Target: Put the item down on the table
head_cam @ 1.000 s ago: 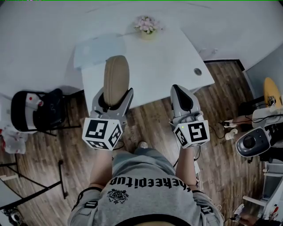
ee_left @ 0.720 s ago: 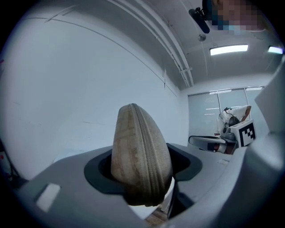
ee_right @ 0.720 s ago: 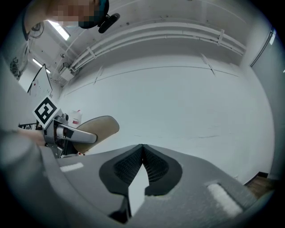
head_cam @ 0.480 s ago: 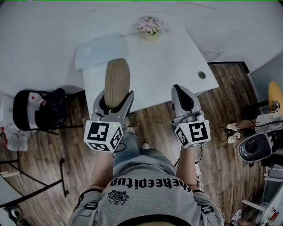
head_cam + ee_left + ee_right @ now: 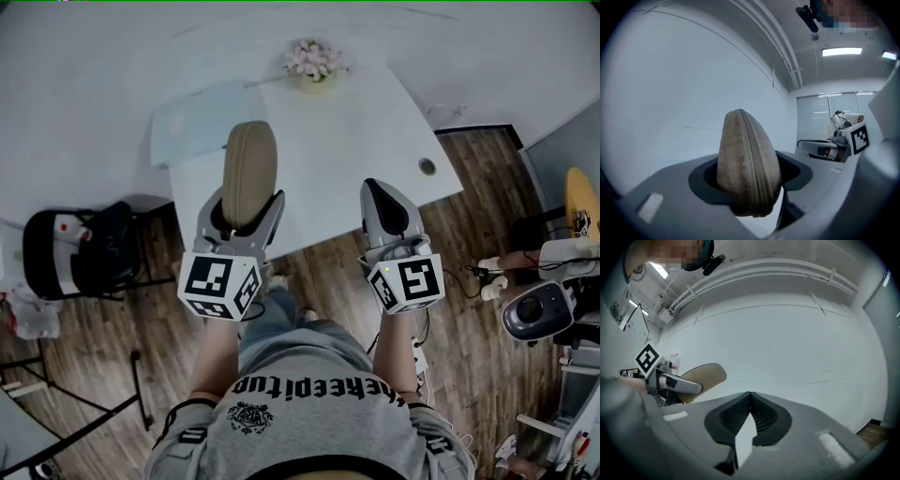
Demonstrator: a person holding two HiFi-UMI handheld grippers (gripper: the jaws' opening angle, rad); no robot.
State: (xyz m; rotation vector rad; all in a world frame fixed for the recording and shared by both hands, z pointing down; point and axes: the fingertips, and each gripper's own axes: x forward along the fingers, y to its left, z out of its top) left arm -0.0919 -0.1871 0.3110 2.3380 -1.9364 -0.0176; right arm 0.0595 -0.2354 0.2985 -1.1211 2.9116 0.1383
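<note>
A beige oval zip case [image 5: 249, 169] sticks out forward from my left gripper [image 5: 242, 208], whose jaws are shut on its rear end. It hangs above the near edge of the white table [image 5: 347, 141]. In the left gripper view the case [image 5: 747, 161] stands on edge with its zip towards the camera, clamped in the left gripper [image 5: 749, 161]. My right gripper [image 5: 380, 187] is beside it over the same table edge, shut and empty. In the right gripper view the right gripper [image 5: 750, 393] has its pads meeting at the tip, and the case [image 5: 705, 376] shows at left.
A small pot of pink flowers [image 5: 315, 61] stands at the table's far edge. A pale translucent sheet [image 5: 202, 117] lies on the table's left part, and a round cable hole [image 5: 427, 167] is near its right corner. A black chair [image 5: 84, 248] stands left, equipment [image 5: 539, 309] right.
The person has stepped towards the table, one leg forward. Both grippers now reach a little further over its near edge. The case stays clamped in the left gripper.
</note>
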